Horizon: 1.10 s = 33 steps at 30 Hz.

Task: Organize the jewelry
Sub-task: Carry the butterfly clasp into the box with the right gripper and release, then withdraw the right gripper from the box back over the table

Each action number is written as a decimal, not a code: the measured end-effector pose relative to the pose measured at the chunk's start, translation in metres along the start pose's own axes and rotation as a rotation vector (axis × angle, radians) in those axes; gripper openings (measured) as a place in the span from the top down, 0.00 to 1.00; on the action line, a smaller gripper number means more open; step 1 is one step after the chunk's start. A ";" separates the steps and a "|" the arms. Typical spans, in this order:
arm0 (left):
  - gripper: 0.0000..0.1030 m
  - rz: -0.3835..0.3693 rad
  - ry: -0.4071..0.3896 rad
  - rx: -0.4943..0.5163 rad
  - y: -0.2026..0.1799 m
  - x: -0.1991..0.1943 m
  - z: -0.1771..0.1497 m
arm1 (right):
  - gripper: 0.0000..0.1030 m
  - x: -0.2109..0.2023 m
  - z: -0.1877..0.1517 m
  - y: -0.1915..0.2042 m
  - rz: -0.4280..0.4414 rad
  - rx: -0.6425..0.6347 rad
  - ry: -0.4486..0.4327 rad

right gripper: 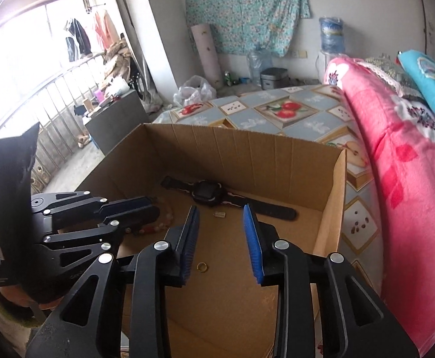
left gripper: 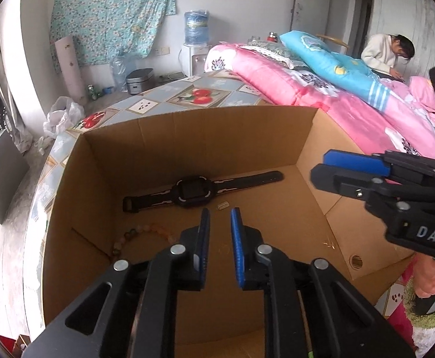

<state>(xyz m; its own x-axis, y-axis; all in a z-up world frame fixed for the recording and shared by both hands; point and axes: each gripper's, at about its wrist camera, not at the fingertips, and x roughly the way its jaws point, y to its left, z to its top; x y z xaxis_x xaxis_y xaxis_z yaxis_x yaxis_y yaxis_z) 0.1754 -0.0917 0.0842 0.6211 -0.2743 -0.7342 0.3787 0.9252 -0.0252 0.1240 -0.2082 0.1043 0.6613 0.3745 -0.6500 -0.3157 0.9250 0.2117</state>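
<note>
Two handheld grippers hung over an open cardboard box [left gripper: 313, 155] set on a fruit-print tablecloth [left gripper: 193, 95], beside pink bedding [left gripper: 322, 101]. The left gripper [left gripper: 220, 211] held its blue-padded jaws a narrow gap apart, with nothing between them. The right gripper [right gripper: 221, 208] had its jaws spread somewhat wider, also empty.

On the box floor, a black watch [right gripper: 211, 193] lay flat with its strap stretched out, just beyond the tips of both sets of jaws. A small pale tag-like piece [right gripper: 220, 214] lay just short of the watch, in line with the gap of the right jaws; what it was could not be made out. A gold ring [right gripper: 201, 267] sat lower in that same gap, near the base of the right gripper's left finger, resting on the cardboard and touching neither pad. A bead bracelet [left gripper: 137, 234] lay to the left of the left jaws, partly hidden behind the left finger in the left wrist view.

From the left wrist view the right gripper reached in from the right side over the box rim, a hand [left gripper: 432, 277] with a green cuff below it. A person in a white top [left gripper: 381, 53] sat bent over at the far end of the bed.
</note>
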 end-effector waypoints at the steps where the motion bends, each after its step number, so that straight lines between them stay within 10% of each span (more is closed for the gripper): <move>1: 0.85 0.003 -0.005 -0.003 0.001 -0.002 0.000 | 0.71 -0.002 0.000 -0.001 0.003 0.004 -0.006; 12: 0.76 -0.003 -0.109 -0.038 0.010 -0.066 -0.024 | 0.60 -0.064 -0.005 0.008 0.077 0.027 -0.138; 21: 0.36 -0.023 -0.181 -0.034 0.014 -0.131 -0.076 | 0.51 -0.139 -0.043 0.010 0.104 -0.010 -0.271; 33: 0.17 -0.023 0.023 -0.091 0.008 -0.094 -0.139 | 0.51 -0.139 -0.104 -0.007 0.135 0.107 -0.120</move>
<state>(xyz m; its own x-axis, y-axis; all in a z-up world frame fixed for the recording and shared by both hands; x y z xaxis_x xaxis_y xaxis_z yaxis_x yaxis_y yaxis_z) 0.0247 -0.0219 0.0583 0.5967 -0.2905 -0.7480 0.3278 0.9391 -0.1032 -0.0362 -0.2739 0.1173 0.6963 0.4948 -0.5198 -0.3374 0.8650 0.3714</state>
